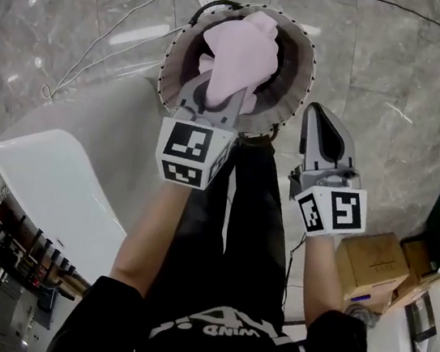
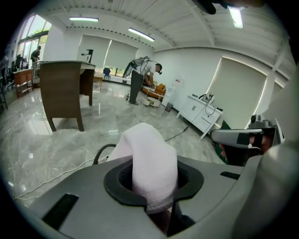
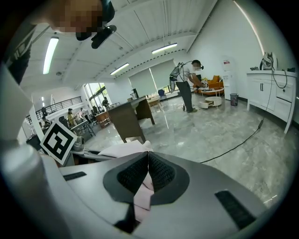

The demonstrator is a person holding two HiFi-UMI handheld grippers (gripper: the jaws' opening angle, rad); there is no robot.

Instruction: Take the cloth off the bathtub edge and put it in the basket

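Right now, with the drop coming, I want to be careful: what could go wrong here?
The left gripper holds the pink cloth pinched in its jaws over the basket; released here, a fold may catch on the near rim and hang out. The right gripper, shut beside the basket, could nudge it.

The left tongs [image 2: 154, 183] pinch a pale cloth [image 2: 150, 156], marble floor [image 2: 51, 140] beyond.

Over basket [image 1: 304, 65] mouth: cloth [image 1: 243, 45], left claw [image 1: 216, 90].
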